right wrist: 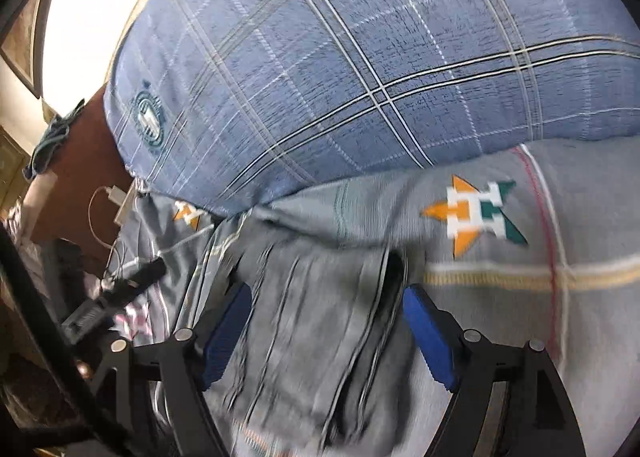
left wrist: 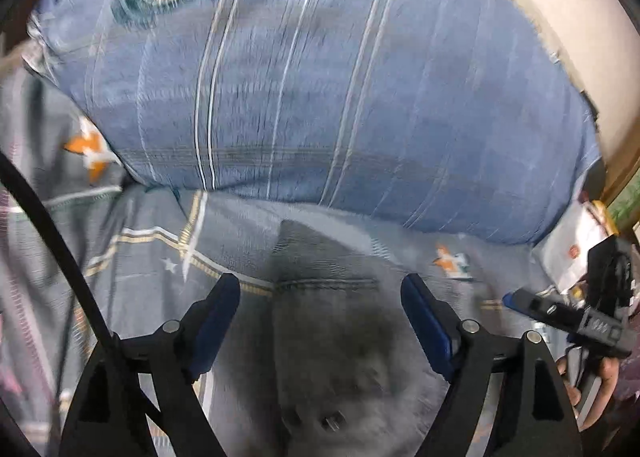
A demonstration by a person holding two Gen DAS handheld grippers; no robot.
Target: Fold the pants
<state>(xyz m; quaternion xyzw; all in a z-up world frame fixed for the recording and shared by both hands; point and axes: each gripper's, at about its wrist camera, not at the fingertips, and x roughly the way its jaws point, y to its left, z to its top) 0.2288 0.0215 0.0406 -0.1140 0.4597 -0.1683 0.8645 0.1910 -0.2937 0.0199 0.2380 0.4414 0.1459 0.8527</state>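
Observation:
Grey denim pants [left wrist: 332, 321] lie on a grey bedsheet with star logos [left wrist: 152, 257]. In the left wrist view my left gripper [left wrist: 320, 289] is open just above them, fingers either side of a stitched seam and a pointed fold. In the right wrist view my right gripper [right wrist: 328, 301] is open over the pants [right wrist: 316, 321], which show folds and a dark opening by the right finger [right wrist: 424, 321]. The right gripper also shows at the right edge of the left wrist view [left wrist: 520, 299]. The left gripper shows at the left of the right wrist view [right wrist: 152, 269].
A large blue plaid pillow [left wrist: 340, 89] lies just beyond the pants, also in the right wrist view [right wrist: 340, 65]. A white charger and cable [right wrist: 116, 197] lie on a brown surface at the left. Papers [left wrist: 576, 245] lie at the right.

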